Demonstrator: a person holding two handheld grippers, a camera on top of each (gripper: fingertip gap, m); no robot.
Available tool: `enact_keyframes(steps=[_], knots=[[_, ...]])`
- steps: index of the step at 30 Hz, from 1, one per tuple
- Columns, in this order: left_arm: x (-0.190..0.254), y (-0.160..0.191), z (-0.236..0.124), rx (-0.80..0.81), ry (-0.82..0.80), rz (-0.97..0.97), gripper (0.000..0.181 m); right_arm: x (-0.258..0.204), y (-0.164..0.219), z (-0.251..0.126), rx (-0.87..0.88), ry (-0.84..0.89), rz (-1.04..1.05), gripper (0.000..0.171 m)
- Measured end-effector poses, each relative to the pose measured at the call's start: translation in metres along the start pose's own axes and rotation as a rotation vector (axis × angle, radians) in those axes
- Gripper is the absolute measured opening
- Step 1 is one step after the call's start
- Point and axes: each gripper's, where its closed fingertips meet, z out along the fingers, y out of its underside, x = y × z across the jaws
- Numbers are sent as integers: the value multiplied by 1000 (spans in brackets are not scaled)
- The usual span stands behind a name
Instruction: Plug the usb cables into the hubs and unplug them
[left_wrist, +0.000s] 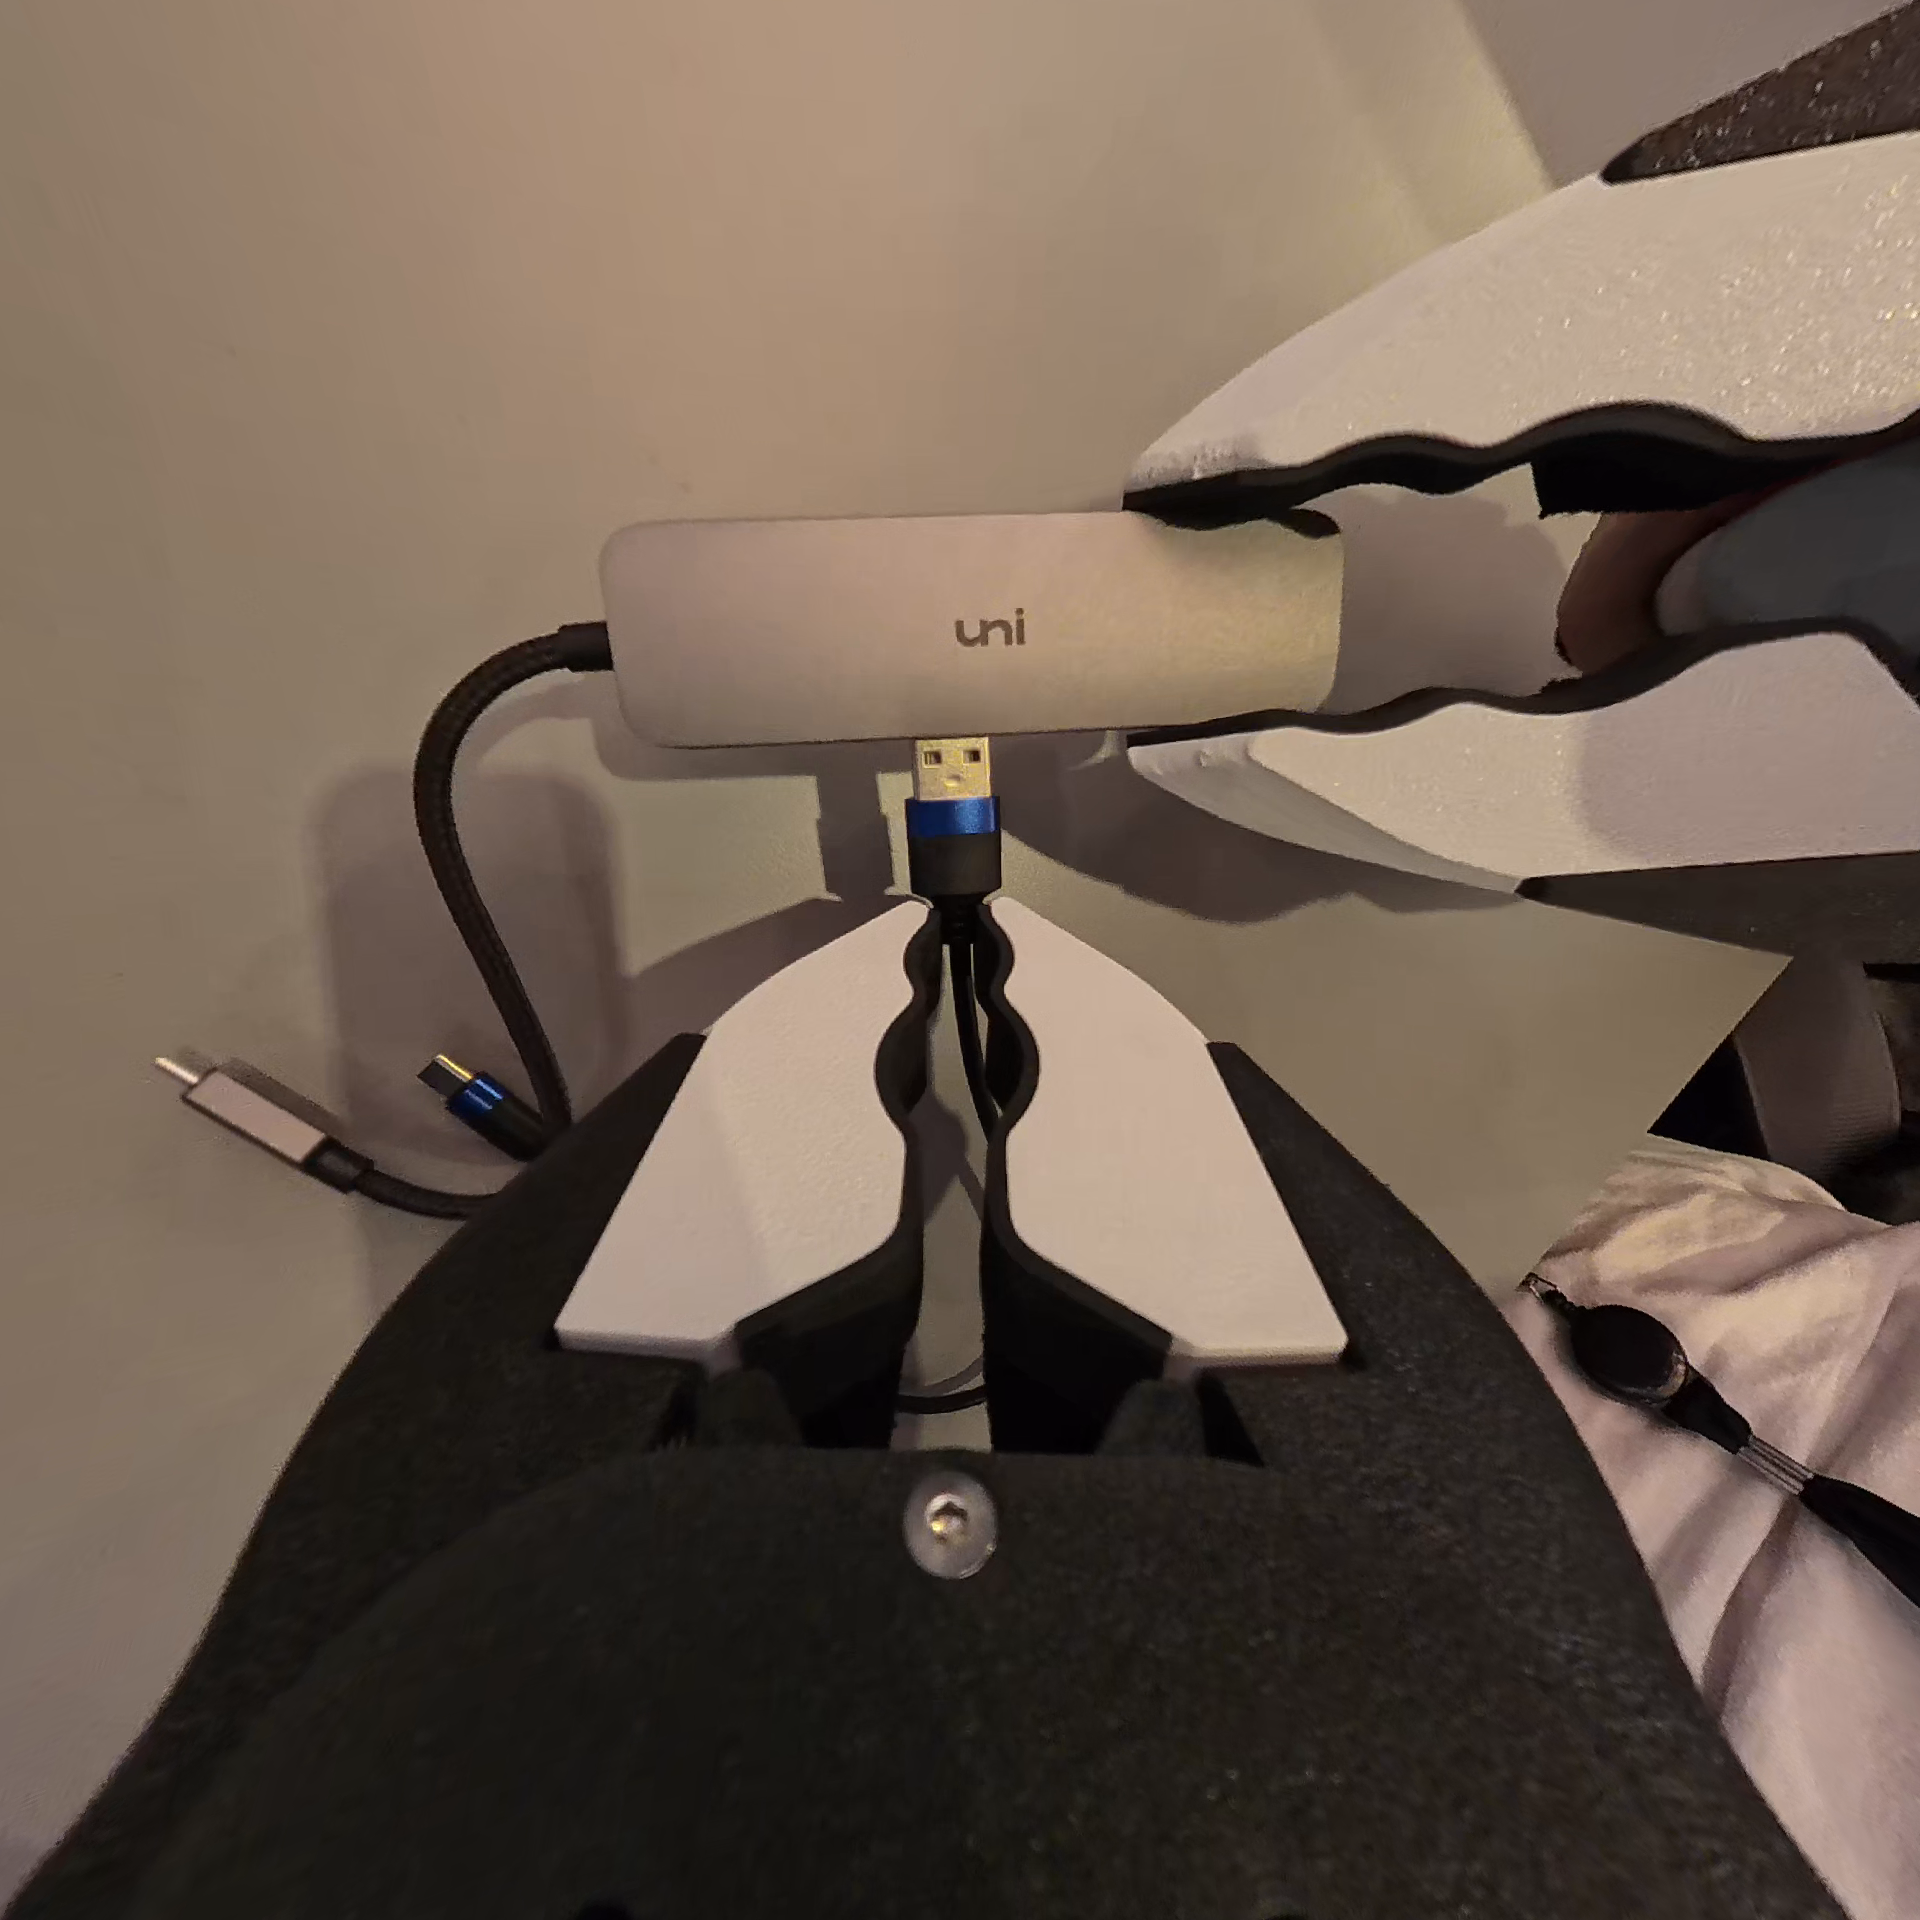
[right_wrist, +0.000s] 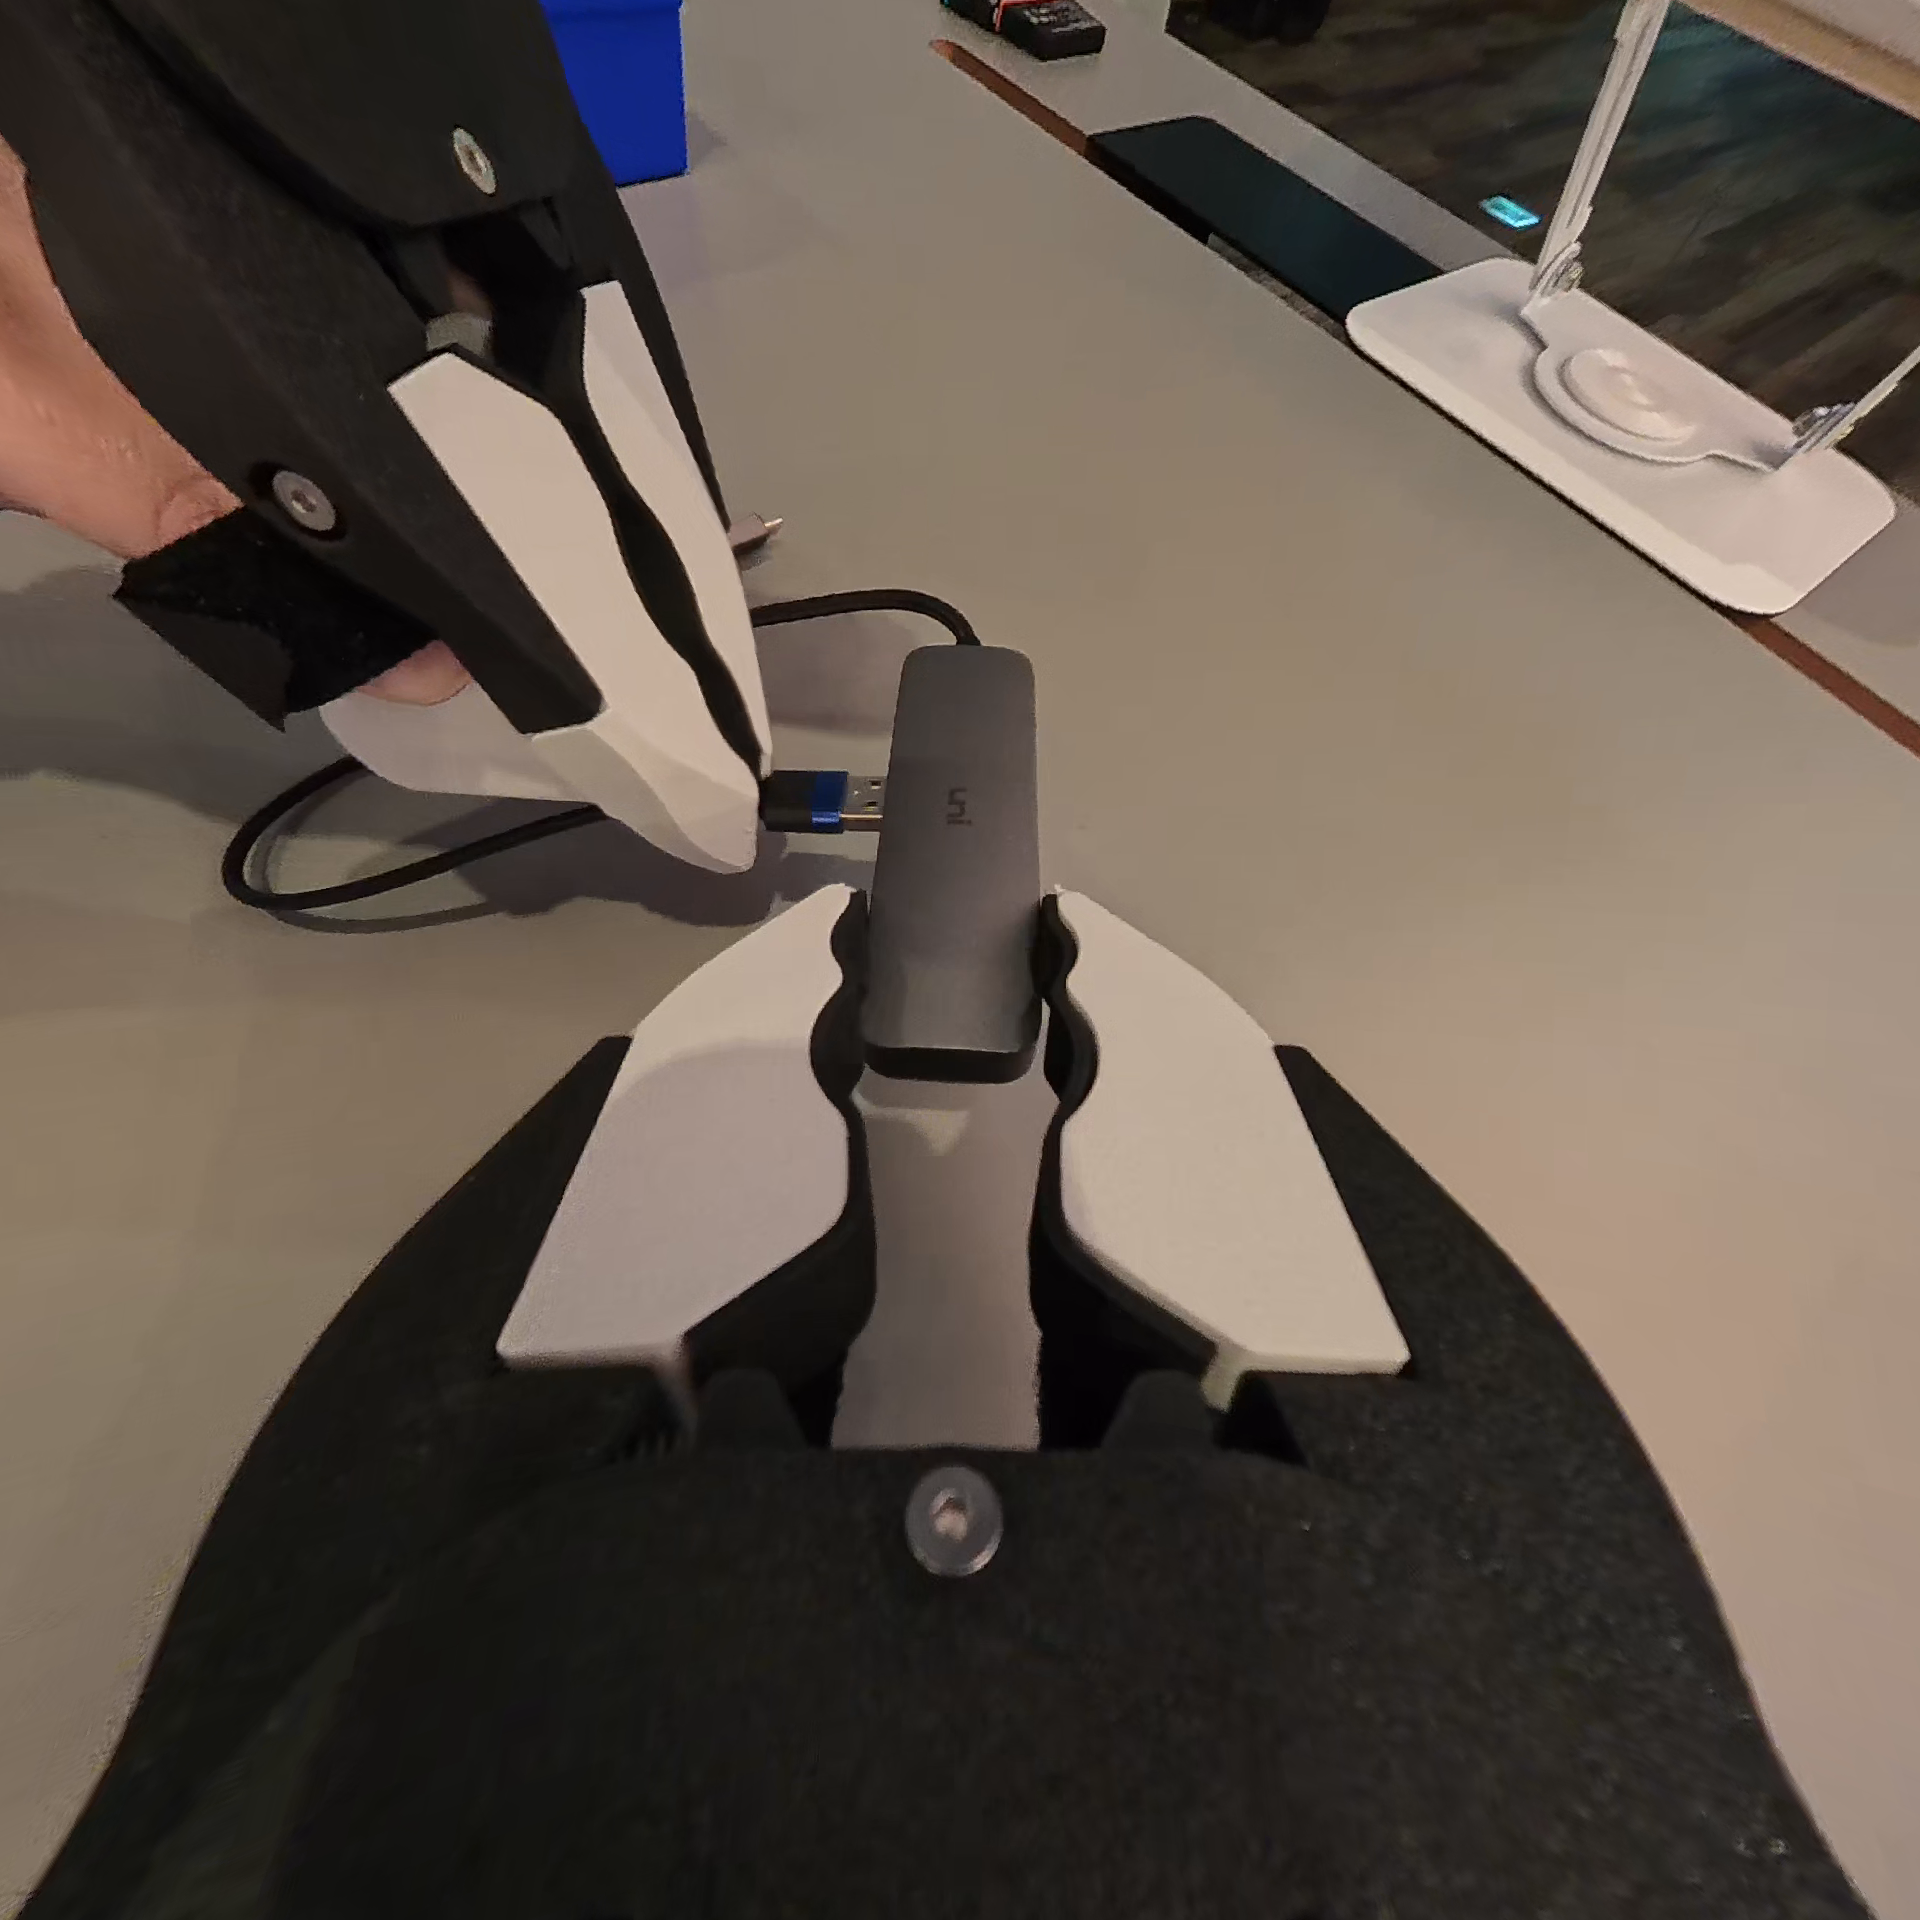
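With the flat grey aluminium USB hub (left_wrist: 966, 634) clamped above the grey bench (right_wrist: 1299, 831) in the right tongs (right_wrist: 951, 914), the blue-collared black USB plug (left_wrist: 953, 821), pinched by its cable in the left tongs (left_wrist: 954, 914), is judged mid-insertion or mid-removal, and a straight, level move is called for.

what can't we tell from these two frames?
- Hub ports: hidden in the left wrist view by the hub's top face.
- USB plug insertion depth: tip hidden at the hub's edge in both views.
- Cable far end: hidden behind the left gripper in the right wrist view.
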Motion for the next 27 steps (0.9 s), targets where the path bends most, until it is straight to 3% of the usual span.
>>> enact_keyframes(steps=[27], knots=[[-3, 0, 1, 6, -75, 79, 5, -2, -3, 1, 38, -16, -129, 31]])
